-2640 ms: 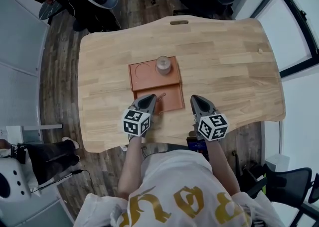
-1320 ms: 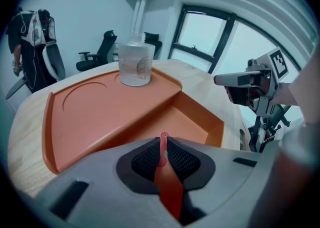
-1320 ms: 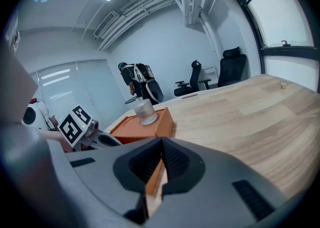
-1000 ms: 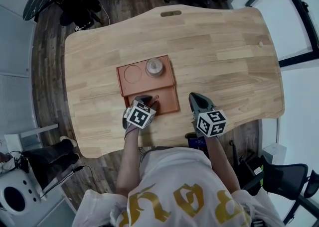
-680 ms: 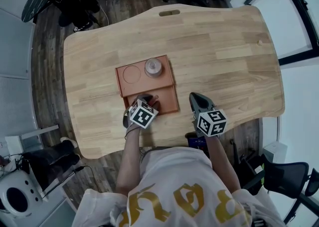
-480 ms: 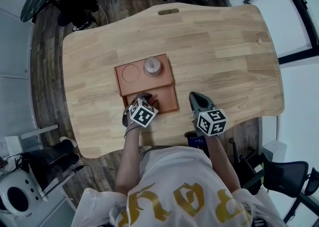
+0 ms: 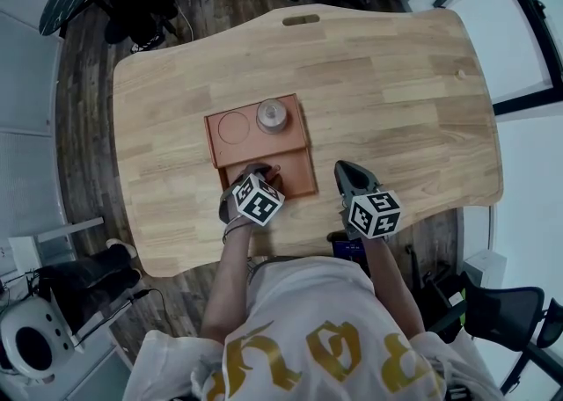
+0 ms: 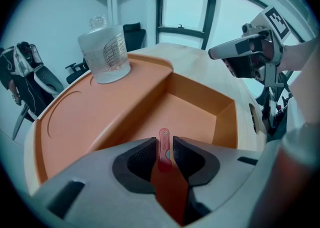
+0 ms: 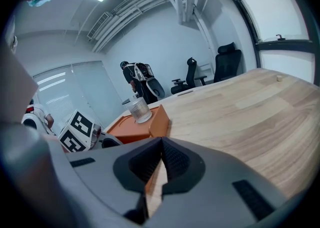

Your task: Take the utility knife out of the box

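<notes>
One box (image 7: 236, 149), one jar (image 7: 272, 115), one knife (image 8: 163, 135).
Left gripper (image 8: 163, 146), just closing, loosely straddles the knife; right gripper (image 9: 160, 144), pressed together, near tabletop's (image 7: 396, 83) front edge.

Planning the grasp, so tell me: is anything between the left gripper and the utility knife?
Nothing visible: the utility knife already stands between the left gripper's jaws, which have just been closing, inside the box.

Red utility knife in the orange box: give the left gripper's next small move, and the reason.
Probably finish closing the left gripper on the red utility knife. It lies in the deep compartment of the orange box, between the jaws, which have just been closing, but a thin gap shows at each pad.
</notes>
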